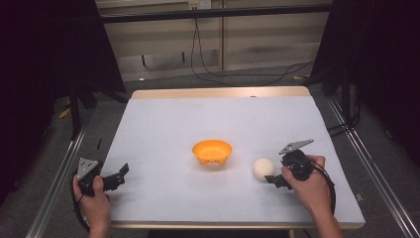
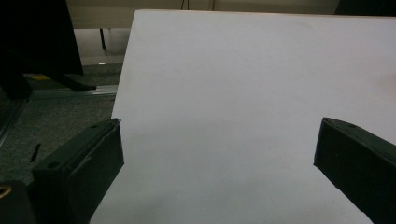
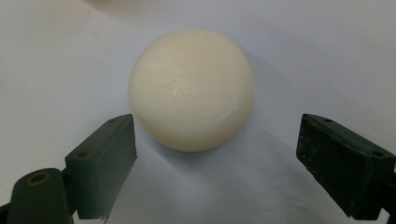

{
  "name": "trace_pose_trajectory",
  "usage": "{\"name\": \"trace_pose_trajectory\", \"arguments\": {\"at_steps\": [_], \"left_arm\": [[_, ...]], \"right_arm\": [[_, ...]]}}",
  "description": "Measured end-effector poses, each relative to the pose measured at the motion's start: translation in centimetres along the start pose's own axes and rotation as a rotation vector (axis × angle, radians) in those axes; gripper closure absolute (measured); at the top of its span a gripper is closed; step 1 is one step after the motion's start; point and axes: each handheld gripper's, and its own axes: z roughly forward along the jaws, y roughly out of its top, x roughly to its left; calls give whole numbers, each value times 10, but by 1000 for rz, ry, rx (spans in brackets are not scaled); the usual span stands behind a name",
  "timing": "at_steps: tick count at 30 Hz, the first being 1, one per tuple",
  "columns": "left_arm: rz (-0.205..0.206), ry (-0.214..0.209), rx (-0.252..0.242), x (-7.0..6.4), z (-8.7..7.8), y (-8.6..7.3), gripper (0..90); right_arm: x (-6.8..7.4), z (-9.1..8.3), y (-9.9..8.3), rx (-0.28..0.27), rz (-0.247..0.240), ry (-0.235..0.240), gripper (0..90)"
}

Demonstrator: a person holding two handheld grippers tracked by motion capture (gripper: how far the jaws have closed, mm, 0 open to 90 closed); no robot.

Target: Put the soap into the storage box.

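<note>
A cream-white ball (image 1: 263, 168) rests on the white table cover, to the right of an empty orange bowl (image 1: 212, 151). My right gripper (image 1: 272, 179) is just behind the ball on its near right side. In the right gripper view the ball (image 3: 191, 88) lies just ahead of the wide-apart jaws of that gripper (image 3: 217, 140), which stands open and touches nothing. My left gripper (image 1: 120, 176) sits low at the table's near left corner. In the left gripper view it (image 2: 219, 140) is open over bare white cover.
The white cover (image 1: 223, 124) spans the table, with a wooden strip (image 1: 218, 92) along the far edge. Metal rails (image 1: 59, 173) run along both sides. Cables (image 1: 218, 74) lie on the floor beyond the far edge.
</note>
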Motion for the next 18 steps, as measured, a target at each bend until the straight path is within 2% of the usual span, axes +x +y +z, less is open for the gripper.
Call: {"name": "trace_pose_trajectory", "arguments": {"at_steps": [13, 18], "left_arm": [[2, -11, 8, 0, 1, 0, 14], [2, -9, 10, 0, 1, 0, 14]], "right_arm": [[10, 12, 11, 9, -24, 17, 153], [13, 17, 16, 20, -28, 5, 177]]}}
